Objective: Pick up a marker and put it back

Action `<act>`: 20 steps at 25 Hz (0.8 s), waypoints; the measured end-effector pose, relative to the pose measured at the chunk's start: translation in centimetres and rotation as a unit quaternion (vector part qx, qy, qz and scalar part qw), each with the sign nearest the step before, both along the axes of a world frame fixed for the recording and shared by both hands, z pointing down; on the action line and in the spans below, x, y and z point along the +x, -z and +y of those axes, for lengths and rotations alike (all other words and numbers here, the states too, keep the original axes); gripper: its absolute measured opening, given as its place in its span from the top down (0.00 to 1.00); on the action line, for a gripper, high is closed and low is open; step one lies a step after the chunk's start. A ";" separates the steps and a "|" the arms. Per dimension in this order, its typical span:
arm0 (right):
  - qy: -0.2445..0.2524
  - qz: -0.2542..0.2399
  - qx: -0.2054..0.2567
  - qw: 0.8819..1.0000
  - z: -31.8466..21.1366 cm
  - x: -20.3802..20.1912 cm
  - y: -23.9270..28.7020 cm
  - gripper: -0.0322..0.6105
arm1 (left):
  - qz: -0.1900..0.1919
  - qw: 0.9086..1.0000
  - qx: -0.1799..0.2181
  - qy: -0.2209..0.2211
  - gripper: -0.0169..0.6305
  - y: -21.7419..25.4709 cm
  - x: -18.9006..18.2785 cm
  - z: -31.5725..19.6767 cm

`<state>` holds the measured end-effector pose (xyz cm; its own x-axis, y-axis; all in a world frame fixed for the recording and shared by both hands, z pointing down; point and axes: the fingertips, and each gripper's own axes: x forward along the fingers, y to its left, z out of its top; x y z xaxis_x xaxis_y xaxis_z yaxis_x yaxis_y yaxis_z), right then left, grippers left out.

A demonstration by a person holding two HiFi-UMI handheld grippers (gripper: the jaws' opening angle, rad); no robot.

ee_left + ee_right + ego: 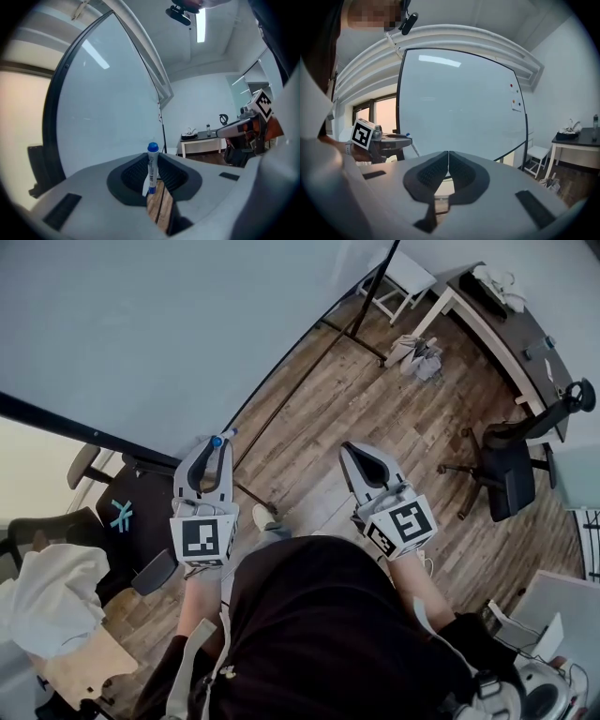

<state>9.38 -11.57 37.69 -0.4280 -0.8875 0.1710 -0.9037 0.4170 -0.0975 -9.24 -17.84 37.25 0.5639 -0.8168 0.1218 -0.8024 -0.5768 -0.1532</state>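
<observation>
A white marker with a blue cap (152, 169) stands upright between the jaws of my left gripper (152, 174), which is shut on it. In the head view the left gripper (212, 452) points at the whiteboard (141, 324), and the marker's blue cap (219, 439) sticks out past the tips. My right gripper (360, 457) is held beside it, its jaws shut with nothing between them (448, 168). The right gripper view faces the whiteboard (459, 103) and shows the left gripper (396, 138) with the marker at the left.
The whiteboard's black frame and stand (309, 352) run across the wooden floor. A dark desk (511, 324) and a black office chair (506, 465) stand at the right. Another chair with a white cloth (52, 592) is at the left.
</observation>
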 end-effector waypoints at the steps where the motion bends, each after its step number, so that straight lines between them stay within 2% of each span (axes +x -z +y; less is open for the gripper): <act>1: -0.007 0.000 0.001 1.000 0.2 0.5 0.1 0.93 | 0.000 1.000 0.000 -0.008 0.86 0.1 0.7 0.0; 10: -0.084 0.001 0.003 0.996 3.2 5.5 0.6 0.93 | 0.005 0.995 -0.002 -0.096 0.86 0.1 7.6 0.5; 20: -0.167 0.008 -0.006 0.986 7.5 10.7 0.4 0.93 | 0.009 0.982 -0.004 -0.186 0.86 -0.3 14.8 2.2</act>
